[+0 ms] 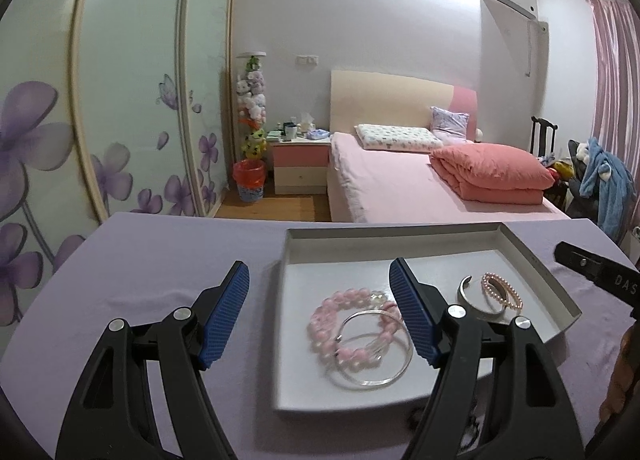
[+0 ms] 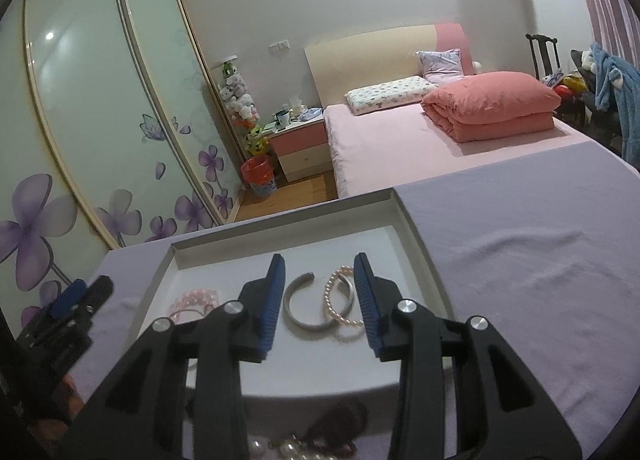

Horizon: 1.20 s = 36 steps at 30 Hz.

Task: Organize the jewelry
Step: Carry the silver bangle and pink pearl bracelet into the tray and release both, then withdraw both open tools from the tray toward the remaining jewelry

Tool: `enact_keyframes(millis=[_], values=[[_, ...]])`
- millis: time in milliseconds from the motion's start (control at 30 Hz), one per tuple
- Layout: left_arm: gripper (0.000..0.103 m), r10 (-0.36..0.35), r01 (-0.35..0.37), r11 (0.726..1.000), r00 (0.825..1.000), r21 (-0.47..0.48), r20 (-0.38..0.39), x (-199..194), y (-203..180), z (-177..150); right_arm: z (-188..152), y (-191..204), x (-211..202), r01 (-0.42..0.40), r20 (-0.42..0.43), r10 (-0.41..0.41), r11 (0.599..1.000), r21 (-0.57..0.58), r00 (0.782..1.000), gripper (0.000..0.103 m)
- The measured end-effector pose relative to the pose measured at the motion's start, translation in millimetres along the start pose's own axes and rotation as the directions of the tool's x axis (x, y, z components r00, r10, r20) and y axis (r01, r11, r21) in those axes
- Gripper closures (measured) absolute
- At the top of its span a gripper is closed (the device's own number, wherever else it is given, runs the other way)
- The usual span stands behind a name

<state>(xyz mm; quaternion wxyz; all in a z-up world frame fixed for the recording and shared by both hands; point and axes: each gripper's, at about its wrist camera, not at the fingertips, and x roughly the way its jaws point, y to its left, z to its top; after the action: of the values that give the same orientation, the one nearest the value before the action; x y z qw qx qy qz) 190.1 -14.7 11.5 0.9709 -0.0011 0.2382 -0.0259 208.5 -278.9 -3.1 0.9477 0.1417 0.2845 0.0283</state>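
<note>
Both my grippers hang over a table draped in a lilac cloth, pointing down at a shallow white tray.

My left gripper has its jaws wide apart, nothing between the blue pads. Its right finger sits over the tray's middle, its left finger over bare cloth just off the tray's left edge.

My right gripper has its jaws set narrower, parted, with nothing pinched; the blue pads touch no jewelry. It hovers above the tray's right half.

Jewelry in the tray:
- Pink bead bracelet, left half, toward the near edge. A clear bead cluster sits at its far side.
- Thin silver bangle lying across the pink beads, overlapping them, also left half.
- Open silver cuff, right half, gap facing the far edge; in the right wrist view it shows between my right fingers.
- Pearl bracelet, just right of the cuff, touching or overlapping it; can't tell which is on top.

More jewelry lies on the cloth at the near edge, outside the tray: white pearl beads and something dark red, partly hidden under my right gripper and blurred.

Beyond the table's far edge: a bed with a folded pink quilt.
</note>
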Motion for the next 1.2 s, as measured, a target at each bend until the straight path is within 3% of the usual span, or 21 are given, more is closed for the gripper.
enact_keyframes(millis=[200, 400, 633, 800, 900, 967, 1200], values=[[0.03, 0.008, -0.008, 1.0, 1.0, -0.009, -0.014, -24, 10, -13, -11, -7, -25, 0.022, -0.011, -0.022, 1.0, -0.011, 1.0, 0.066], [0.026, -0.004, 0.003, 1.0, 0.999, -0.013, -0.047, -39, 17, -28, -39, -11, -36, 0.018, -0.111, -0.025, 0.998, -0.058, 0.994, 0.066], [0.026, -0.034, 0.033, 0.999, 0.994, -0.012, -0.108, -41, 16, -41, -80, -5, -35, -0.005, -0.258, -0.033, 0.989, -0.145, 0.966, 0.066], [0.026, -0.058, 0.06, 0.998, 0.989, 0.01, -0.139, -41, 6, -48, -99, 4, -33, -0.012, -0.315, -0.056, 0.977, -0.211, 0.947, 0.068], [0.026, -0.079, 0.084, 0.996, 0.983, 0.025, -0.163, -38, -3, -53, -108, 9, -25, 0.01, -0.344, -0.102, 0.966, -0.259, 0.933, 0.077], [0.026, -0.087, 0.095, 0.995, 0.98, 0.036, -0.181, -36, -10, -55, -110, 11, -28, 0.036, -0.318, -0.133, 0.955, -0.296, 0.939, 0.09], [0.026, -0.134, 0.151, 0.988, 0.955, 0.044, -0.264, -20, -35, -62, -107, -11, -38, 0.103, -0.309, -0.184, 0.96, -0.261, 0.933, 0.093]])
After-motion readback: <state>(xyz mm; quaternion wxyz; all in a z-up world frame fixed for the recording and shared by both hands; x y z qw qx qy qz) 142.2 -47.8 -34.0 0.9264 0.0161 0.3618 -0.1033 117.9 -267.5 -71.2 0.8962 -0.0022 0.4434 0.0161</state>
